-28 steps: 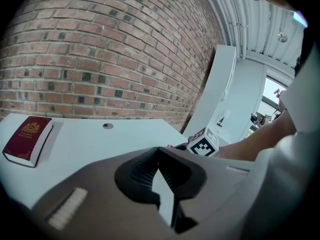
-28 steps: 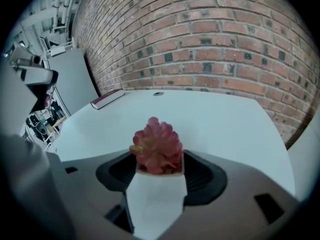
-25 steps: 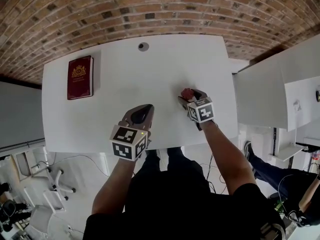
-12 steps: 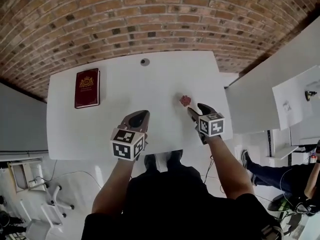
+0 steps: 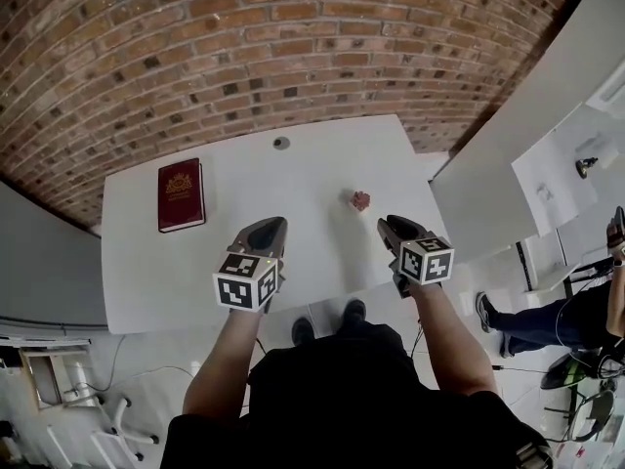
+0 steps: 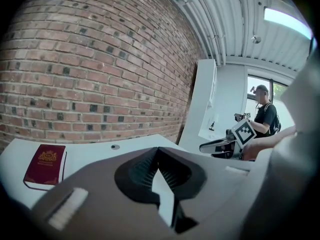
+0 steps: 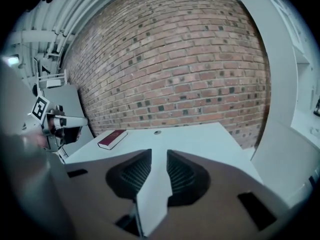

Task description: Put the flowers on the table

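A small pinkish-red flower lies on the white table, right of its middle, with nothing touching it. My right gripper hovers just right of and nearer than the flower, clear of it. In the right gripper view its jaws are closing, with a narrow gap and nothing between them. My left gripper hangs over the table's near part, left of the flower. Its tips meet, empty. Neither gripper view shows the flower.
A dark red book lies at the table's left. A round cable hole sits near the far edge by the brick wall. White partitions stand at the right, and a person sits beyond them.
My right gripper, which was around the flower, has drawn back toward me, leaving the flower on the table. The head view has tilted up toward the wall. The left gripper has barely moved.
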{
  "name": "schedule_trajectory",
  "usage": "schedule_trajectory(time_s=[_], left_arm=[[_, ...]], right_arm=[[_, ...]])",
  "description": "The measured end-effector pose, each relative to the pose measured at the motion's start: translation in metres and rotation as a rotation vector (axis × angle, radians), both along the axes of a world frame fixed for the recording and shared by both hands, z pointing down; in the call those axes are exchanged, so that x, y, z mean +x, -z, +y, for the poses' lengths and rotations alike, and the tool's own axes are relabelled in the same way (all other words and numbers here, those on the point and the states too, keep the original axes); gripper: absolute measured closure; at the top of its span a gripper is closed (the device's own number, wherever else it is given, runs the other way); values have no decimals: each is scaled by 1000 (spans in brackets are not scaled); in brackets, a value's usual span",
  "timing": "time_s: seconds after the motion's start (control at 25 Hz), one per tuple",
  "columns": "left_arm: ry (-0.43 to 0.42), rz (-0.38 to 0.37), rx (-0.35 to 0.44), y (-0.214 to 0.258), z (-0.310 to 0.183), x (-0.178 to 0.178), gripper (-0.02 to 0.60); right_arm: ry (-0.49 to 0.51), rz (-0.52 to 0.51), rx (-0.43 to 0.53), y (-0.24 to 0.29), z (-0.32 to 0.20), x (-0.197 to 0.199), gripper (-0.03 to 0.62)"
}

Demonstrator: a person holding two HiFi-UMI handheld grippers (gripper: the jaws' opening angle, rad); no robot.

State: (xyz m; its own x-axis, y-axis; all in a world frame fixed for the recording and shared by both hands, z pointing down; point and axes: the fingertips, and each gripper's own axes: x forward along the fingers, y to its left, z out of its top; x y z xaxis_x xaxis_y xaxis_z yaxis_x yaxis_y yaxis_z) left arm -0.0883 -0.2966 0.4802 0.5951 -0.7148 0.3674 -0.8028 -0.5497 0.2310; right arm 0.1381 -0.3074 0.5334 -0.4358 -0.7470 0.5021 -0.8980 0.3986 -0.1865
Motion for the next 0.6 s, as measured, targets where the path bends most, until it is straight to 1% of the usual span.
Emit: schedule_trajectory(time_s=[0.24,0.4,0.6], left_arm=[[18,-12,25,13,-2,-5,569],[52,-16,29,21,-7,-3,570],[87,-30,56,41,-17,3,569]], right_arm=[[3,-51,66,34,7,1,522],[9,-134,114,64,7,10,551],[62,-178,186,101,10,17,574]])
